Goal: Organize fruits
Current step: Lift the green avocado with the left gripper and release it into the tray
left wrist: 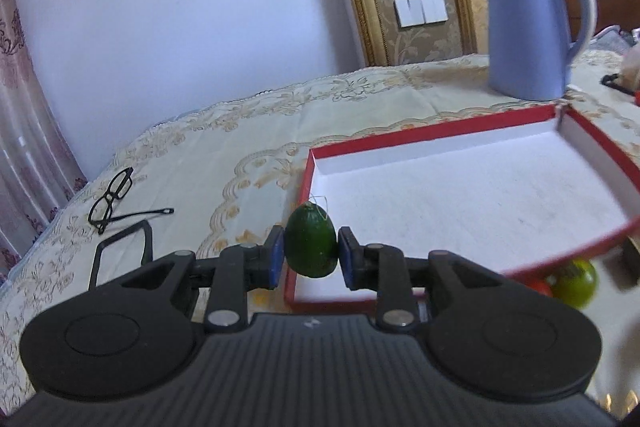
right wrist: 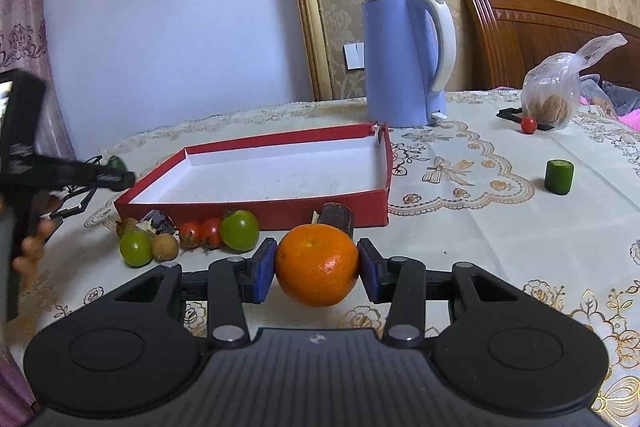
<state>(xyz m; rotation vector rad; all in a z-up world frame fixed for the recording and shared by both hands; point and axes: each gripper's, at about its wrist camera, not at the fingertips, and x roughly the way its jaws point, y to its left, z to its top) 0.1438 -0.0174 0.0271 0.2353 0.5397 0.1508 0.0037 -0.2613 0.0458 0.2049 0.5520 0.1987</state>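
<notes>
Two grippers, each clamping a fruit. No readable writing or brand anywhere; only a small pale emblem shows on each gripper body. Tablecloth (right wrist: 460, 227) is cream with gold embroidery. Blue kettle (right wrist: 404, 67) stands behind the red box (right wrist: 280, 215), white inside, nothing in it. Right gripper (right wrist: 317, 265) pinches an orange (right wrist: 317, 263) in front of the box. Left gripper (left wrist: 311, 253) squeezes a small dark green fruit (left wrist: 312, 247) at the box's near left corner. Loose small fruits (right wrist: 188, 235) sit along the box front. Glasses (left wrist: 116, 199) lie left.

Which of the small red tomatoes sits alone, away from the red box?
The cherry tomato by the plastic bag, far right. The other two huddle with the fruit pile before the red box.
</notes>
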